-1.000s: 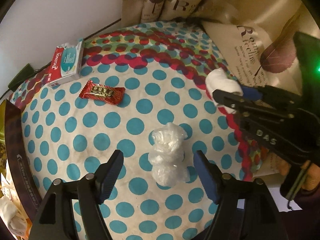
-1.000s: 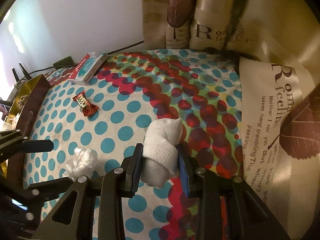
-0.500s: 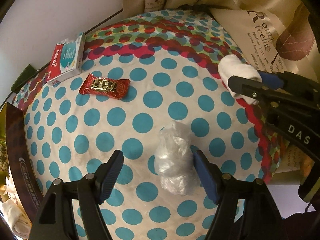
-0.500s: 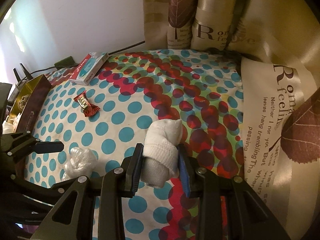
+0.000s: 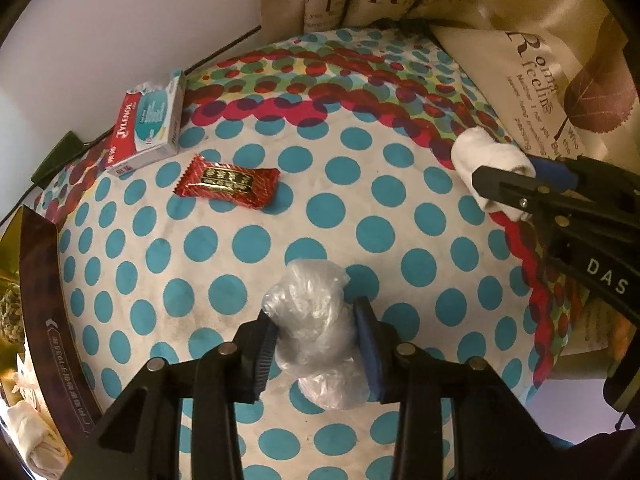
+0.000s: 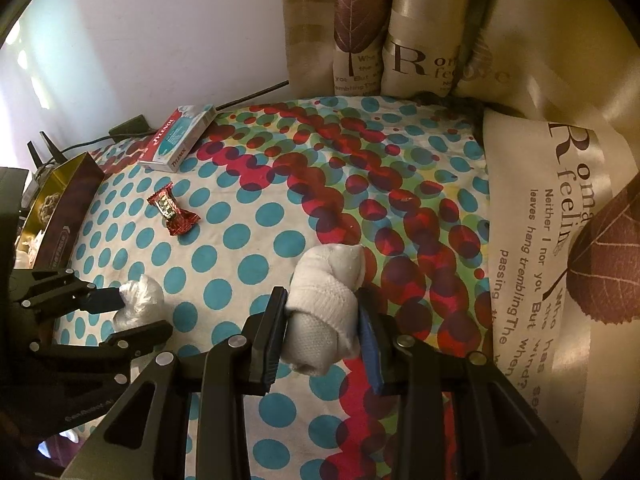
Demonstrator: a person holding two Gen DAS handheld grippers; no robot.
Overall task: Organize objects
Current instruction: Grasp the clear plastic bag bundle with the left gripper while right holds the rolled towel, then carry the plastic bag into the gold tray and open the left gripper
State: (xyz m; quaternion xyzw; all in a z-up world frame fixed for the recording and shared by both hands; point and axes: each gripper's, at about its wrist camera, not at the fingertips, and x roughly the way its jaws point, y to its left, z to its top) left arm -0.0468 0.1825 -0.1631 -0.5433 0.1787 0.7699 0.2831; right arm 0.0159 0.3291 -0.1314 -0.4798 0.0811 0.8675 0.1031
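In the left wrist view, the left gripper [image 5: 316, 344] at lower centre has just been closing and now pinches the crumpled plastic bag [image 5: 314, 332] on the dotted desk [image 5: 248, 240]; a red candy packet [image 5: 228, 180] lies upper left. In the right wrist view, the right gripper [image 6: 322, 332] clamps the rolled white sock [image 6: 324, 312] at lower centre.

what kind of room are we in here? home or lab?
Most likely a home, probably a bedroom: the work surface is a polka-dot bedsheet with printed cushions propped at its far side, and household clutter lies on it, a Tylenol box and a red candy wrapper.
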